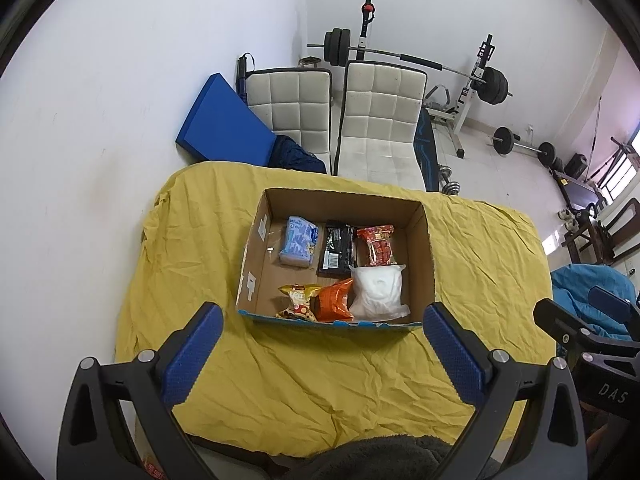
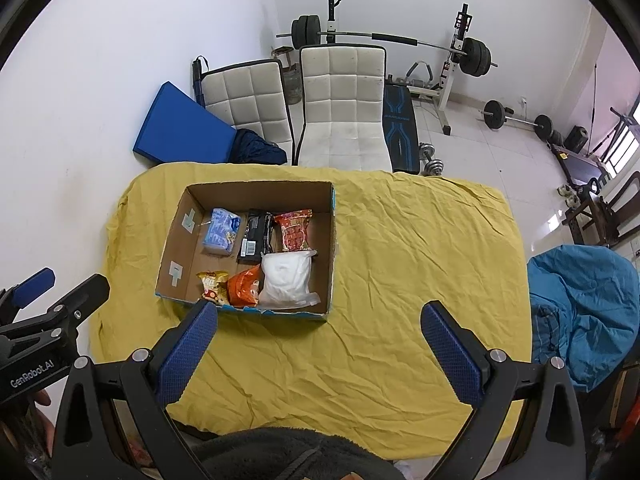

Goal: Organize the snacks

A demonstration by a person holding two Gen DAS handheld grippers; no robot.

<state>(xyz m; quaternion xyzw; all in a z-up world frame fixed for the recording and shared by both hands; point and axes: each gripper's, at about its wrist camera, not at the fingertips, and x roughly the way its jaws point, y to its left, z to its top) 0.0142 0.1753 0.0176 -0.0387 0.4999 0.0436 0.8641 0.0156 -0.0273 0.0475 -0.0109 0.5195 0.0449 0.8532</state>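
Note:
An open cardboard box [image 1: 426, 248] [image 2: 180, 232] sits on the yellow-covered table [image 1: 320, 380] [image 2: 400, 260]. Inside lie several snacks: a light blue pack [image 1: 299, 246] [image 2: 221, 231], a black pack [image 1: 338, 253] [image 2: 255, 236], a red pack [image 1: 376, 245] [image 2: 295, 230], a white bag [image 1: 378, 290] [image 2: 286, 278], an orange bag [image 1: 334, 300] [image 2: 244, 288] and a yellow bag [image 1: 296, 300] [image 2: 210, 282]. My left gripper [image 1: 322, 354] is open and empty, near the box's front wall. My right gripper [image 2: 320, 354] is open and empty, to the box's right.
Two white padded chairs [image 1: 376, 120] [image 2: 340, 100] stand behind the table, with a blue mat [image 1: 220, 120] against the wall. A barbell rack and weights [image 1: 480, 80] fill the back. A blue cloth heap [image 2: 580, 308] lies right of the table.

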